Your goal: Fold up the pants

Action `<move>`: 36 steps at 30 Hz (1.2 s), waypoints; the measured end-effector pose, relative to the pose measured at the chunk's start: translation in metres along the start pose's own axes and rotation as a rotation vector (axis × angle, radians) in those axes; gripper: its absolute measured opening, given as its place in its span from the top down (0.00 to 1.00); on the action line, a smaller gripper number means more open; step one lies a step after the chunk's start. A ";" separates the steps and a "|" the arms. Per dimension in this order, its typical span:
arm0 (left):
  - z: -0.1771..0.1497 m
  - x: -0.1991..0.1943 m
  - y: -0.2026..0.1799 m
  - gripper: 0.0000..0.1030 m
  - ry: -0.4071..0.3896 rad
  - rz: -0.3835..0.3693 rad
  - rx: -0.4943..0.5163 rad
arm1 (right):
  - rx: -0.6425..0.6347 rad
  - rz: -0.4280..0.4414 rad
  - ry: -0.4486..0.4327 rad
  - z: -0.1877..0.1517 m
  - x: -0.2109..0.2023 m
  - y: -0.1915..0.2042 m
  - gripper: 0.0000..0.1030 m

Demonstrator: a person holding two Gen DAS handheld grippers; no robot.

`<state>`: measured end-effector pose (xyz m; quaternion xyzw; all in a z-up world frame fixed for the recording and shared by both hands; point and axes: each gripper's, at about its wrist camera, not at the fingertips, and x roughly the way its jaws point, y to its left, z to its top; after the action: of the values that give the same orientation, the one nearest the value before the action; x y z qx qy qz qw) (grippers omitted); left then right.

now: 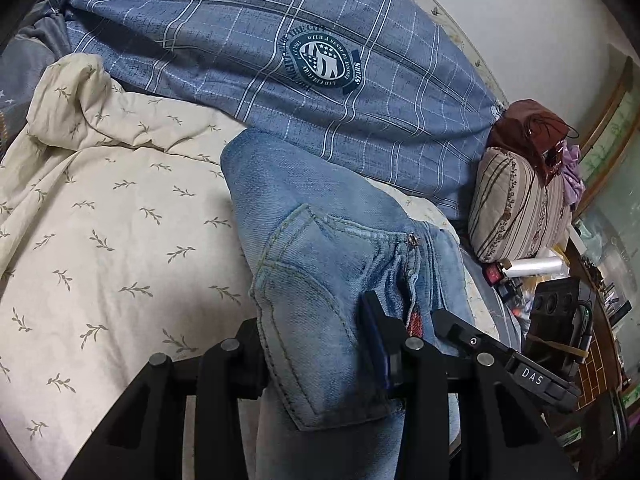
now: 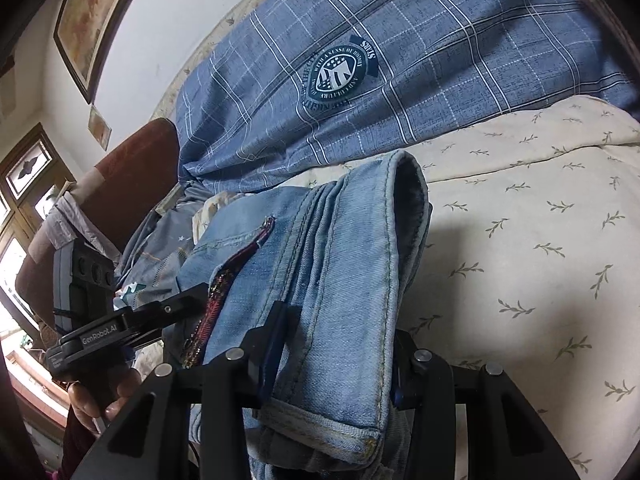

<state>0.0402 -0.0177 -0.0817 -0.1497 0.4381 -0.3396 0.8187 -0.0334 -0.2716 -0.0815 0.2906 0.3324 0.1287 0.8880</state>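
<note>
The right gripper (image 2: 334, 344) was clamped on the hem end of the folded jeans (image 2: 340, 280). The left gripper (image 2: 132, 324) was seen at nine o'clock, touching the denim. A blue plaid quilt (image 2: 400, 60) lay at twelve o'clock, a leaf-print cover (image 2: 520, 240) at three.

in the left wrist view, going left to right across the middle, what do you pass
cream leaf-print sheet → jeans held in the left gripper → striped pillow → cluttered side table. The blue plaid duvet stretches across the back, so it has no single place in the order.
</note>
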 end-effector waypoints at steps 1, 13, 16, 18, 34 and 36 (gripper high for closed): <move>0.000 0.000 0.000 0.59 -0.001 0.001 0.002 | 0.002 0.000 -0.003 0.000 -0.001 0.000 0.56; 0.008 0.004 0.000 0.59 -0.030 0.037 -0.020 | 0.004 -0.012 -0.026 0.010 0.004 0.001 0.56; 0.012 0.007 -0.001 0.59 -0.036 0.054 -0.021 | -0.005 -0.016 -0.028 0.012 0.006 0.002 0.56; 0.017 0.009 -0.002 0.59 -0.040 0.066 -0.016 | -0.010 -0.021 -0.028 0.015 0.008 0.002 0.56; 0.032 0.034 -0.005 0.59 -0.040 0.140 -0.006 | -0.018 -0.063 -0.011 0.036 0.032 -0.013 0.56; 0.033 0.036 -0.005 0.59 -0.039 0.143 -0.007 | -0.018 -0.064 -0.010 0.038 0.033 -0.014 0.56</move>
<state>0.0793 -0.0476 -0.0821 -0.1275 0.4329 -0.2760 0.8486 0.0169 -0.2847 -0.0841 0.2726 0.3359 0.1015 0.8959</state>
